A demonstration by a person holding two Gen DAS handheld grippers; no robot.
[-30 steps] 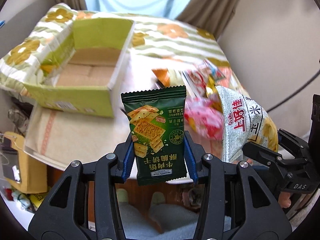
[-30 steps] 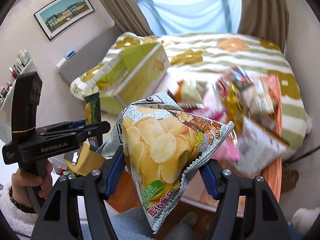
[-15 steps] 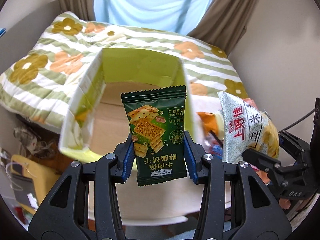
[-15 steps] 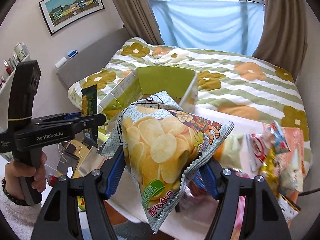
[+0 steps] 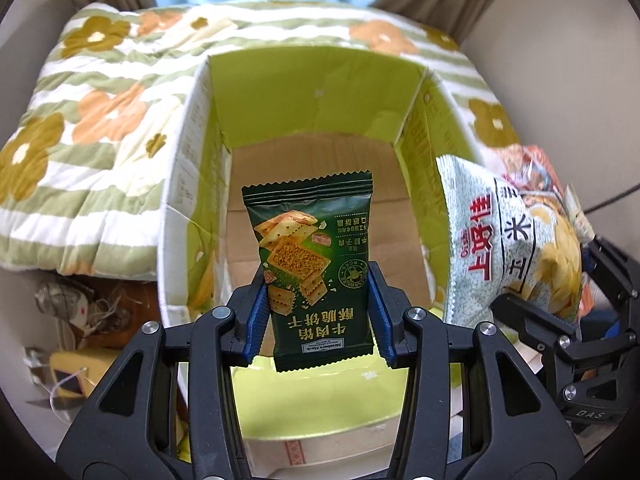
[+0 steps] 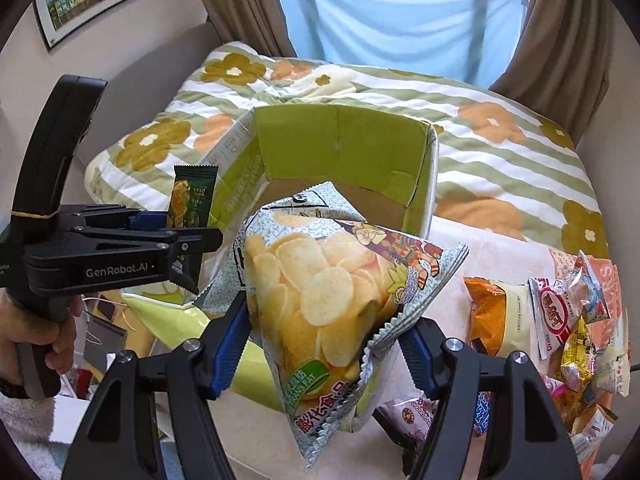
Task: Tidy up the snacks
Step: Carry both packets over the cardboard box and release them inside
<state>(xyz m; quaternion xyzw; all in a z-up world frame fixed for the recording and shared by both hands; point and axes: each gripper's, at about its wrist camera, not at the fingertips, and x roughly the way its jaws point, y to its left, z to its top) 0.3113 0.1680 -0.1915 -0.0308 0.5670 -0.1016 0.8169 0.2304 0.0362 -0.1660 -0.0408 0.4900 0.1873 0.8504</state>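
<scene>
Your left gripper (image 5: 316, 312) pinches a dark green cracker packet (image 5: 312, 264) by its lower sides, frame centre, above the open green carton (image 5: 316, 80). Your right gripper (image 6: 324, 344) squeezes a puffy potato chip bag (image 6: 332, 292), lower centre. Both look light, crinkly, crushable: hold edges gently.

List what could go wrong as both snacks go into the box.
The chip bag is pinched only at its lower part by the right gripper, so it may slip or crush. It overlaps the green box wall and might snag there. The cracker packet in the left gripper could collide with the chip bag.
</scene>
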